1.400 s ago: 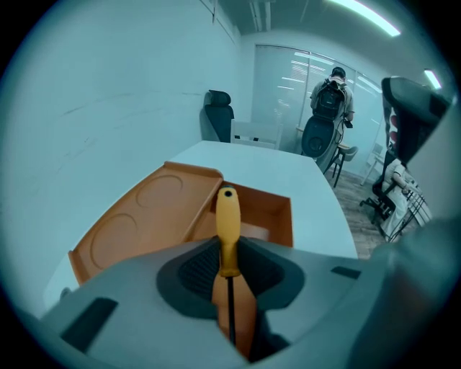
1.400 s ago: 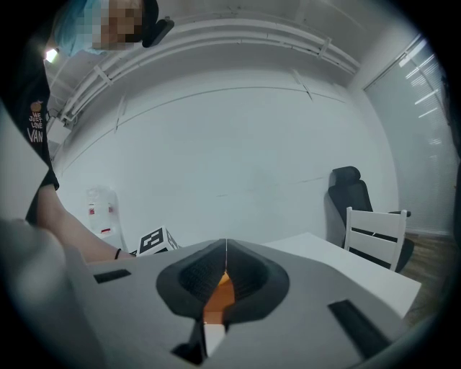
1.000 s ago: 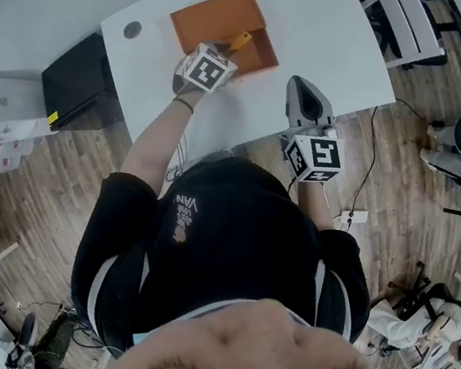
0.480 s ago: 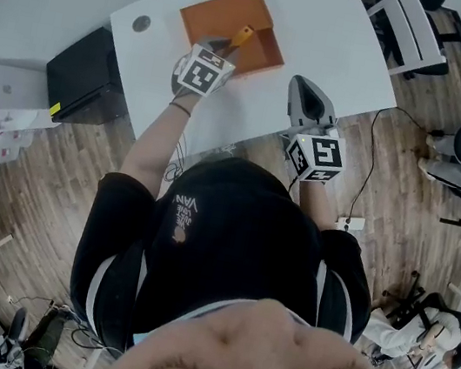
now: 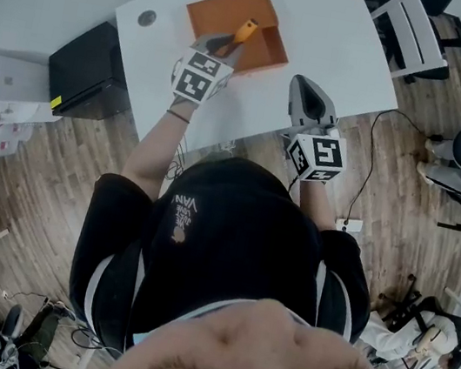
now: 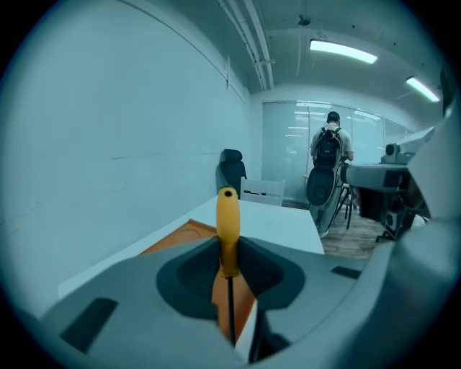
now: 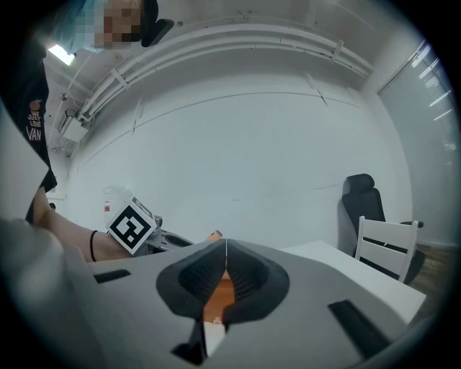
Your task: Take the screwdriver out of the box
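Between the pads of our left gripper we have the screwdriver with the yellow plastic handle and thin dark shaft clamped. The jaws press on it where the handle meets the shaft. The handle sticks out past the jaw tips, away from us, and the shaft runs back between the jaws towards the camera, so we cannot see its tip.

From the head view, the handle hangs over the near right part of the open orange rectangular box. We cannot tell whether the tip is clear of the box. The box lies on the white table top, towards its far left side, with a small round grey disc on the table just to its left.

Our right gripper has its jaws pressed together with nothing between them. It sits over the near edge of the table, right of the box and well apart from the left gripper. A strip of the orange box shows through the gap below its jaw tips.

Further out, a black cabinet stands on the wooden floor beside the table's left end. A white chair stands at the right end.
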`<state>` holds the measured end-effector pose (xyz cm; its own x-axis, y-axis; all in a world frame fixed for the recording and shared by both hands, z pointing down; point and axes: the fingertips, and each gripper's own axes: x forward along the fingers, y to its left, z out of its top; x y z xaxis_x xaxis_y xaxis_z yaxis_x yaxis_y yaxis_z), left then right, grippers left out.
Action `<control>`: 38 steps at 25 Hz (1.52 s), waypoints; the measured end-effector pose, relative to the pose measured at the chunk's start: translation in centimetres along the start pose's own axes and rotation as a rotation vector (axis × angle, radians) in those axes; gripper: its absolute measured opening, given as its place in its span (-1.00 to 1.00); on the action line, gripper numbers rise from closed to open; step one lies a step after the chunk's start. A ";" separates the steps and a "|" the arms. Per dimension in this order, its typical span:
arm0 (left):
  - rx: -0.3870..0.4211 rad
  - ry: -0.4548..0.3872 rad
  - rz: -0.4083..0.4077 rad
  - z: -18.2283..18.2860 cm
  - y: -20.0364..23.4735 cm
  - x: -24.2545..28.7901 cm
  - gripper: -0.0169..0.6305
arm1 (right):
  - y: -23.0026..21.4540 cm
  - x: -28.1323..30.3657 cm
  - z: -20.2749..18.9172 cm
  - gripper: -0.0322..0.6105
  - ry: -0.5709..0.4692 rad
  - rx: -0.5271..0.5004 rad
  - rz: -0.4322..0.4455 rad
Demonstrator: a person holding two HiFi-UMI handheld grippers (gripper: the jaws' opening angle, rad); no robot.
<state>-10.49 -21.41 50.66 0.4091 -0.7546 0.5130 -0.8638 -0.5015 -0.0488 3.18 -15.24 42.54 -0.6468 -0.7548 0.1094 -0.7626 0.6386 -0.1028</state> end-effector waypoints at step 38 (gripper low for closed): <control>-0.073 -0.295 0.066 4.1 -2.4 -10.0 -0.68 | 1.2 1.7 1.3 -0.86 -0.043 -0.036 0.105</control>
<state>-11.29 -14.36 42.15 0.4104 -0.8800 0.2391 -0.9056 -0.4241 -0.0067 1.13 -15.93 41.30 -0.7228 -0.6886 0.0576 -0.6909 0.7189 -0.0762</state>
